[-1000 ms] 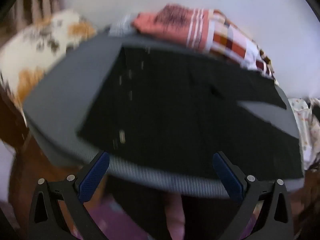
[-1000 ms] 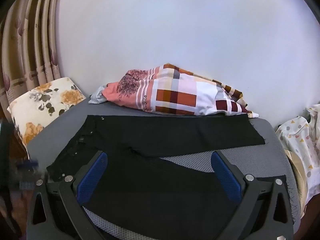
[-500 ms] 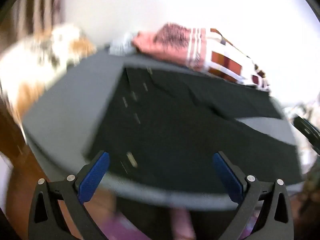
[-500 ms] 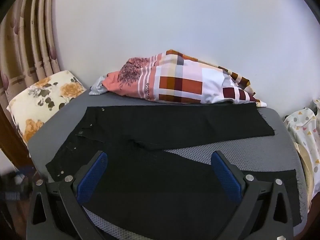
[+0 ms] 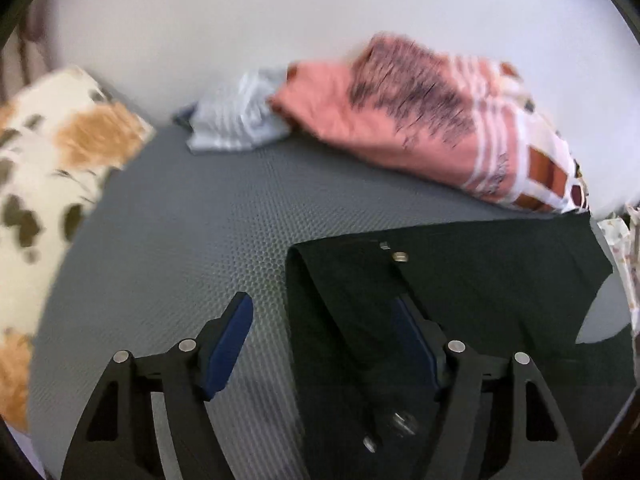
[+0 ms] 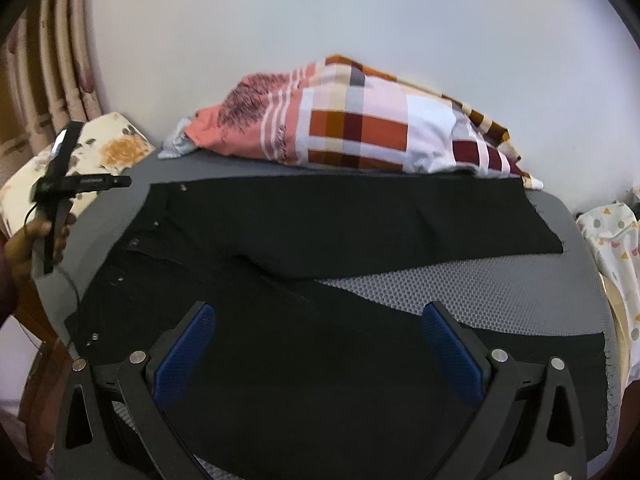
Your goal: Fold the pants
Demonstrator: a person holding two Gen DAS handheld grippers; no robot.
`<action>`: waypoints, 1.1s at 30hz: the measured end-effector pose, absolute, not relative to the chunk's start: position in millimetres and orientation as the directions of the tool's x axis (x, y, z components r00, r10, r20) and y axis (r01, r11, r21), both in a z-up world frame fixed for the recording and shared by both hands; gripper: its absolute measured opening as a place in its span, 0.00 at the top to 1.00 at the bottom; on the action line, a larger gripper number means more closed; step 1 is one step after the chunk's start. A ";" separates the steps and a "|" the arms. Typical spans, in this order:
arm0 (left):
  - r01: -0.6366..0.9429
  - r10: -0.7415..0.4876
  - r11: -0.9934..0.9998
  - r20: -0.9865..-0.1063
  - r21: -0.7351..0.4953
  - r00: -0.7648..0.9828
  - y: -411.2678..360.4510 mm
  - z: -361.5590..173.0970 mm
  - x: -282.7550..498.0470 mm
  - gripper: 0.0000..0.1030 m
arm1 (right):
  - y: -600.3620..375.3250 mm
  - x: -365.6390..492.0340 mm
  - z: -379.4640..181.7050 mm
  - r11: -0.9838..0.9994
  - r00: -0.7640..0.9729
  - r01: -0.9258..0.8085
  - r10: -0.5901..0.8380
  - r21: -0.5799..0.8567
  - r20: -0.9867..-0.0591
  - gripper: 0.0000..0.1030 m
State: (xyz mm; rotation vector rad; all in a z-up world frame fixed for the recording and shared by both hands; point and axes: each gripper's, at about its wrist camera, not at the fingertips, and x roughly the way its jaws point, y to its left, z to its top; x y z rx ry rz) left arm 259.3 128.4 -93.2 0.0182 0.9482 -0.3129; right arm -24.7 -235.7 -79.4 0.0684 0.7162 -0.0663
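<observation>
The black pants (image 6: 320,240) lie spread flat on the grey worktop (image 5: 192,248), legs apart. Both tools are released: left tool (image 5: 320,340) straddles the waistband corner, right tool (image 6: 320,344) hovers mid-leg. Best pinch both layers squarely before lifting.

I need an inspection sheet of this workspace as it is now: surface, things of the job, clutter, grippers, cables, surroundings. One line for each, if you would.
Surface: grey textured mat, mostly covered.
Job's things: black pants spread flat, legs apart in a V, waistband to the left; unfolded.
Clutter: plaid blanket and grey striped cloth at the far edge; floral pillow on the left.
Grippers: left gripper open, low over the waistband corner; right gripper open above the near leg.
Cables: thin black wire below the person's left hand.
Surroundings: white wall, curtain, patterned cloth at right.
</observation>
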 end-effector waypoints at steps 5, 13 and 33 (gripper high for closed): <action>0.381 -0.407 0.889 -0.821 -0.254 0.401 124.8 -125.1 302.0 0.35 | -239.2 -7.9 -90.2 0.994 0.719 0.101 -0.045 0.040 -0.694 0.00; 0.423 -0.480 0.840 -0.827 -0.339 0.293 115.0 -152.9 332.8 0.57 | -230.4 10.8 -106.8 0.995 0.674 0.094 -0.035 0.039 -0.738 0.00; 0.529 -0.499 0.833 -0.627 -0.158 0.598 93.3 -59.2 127.3 0.86 | -310.9 187.8 -99.8 0.698 0.649 0.076 0.508 0.712 -0.567 0.05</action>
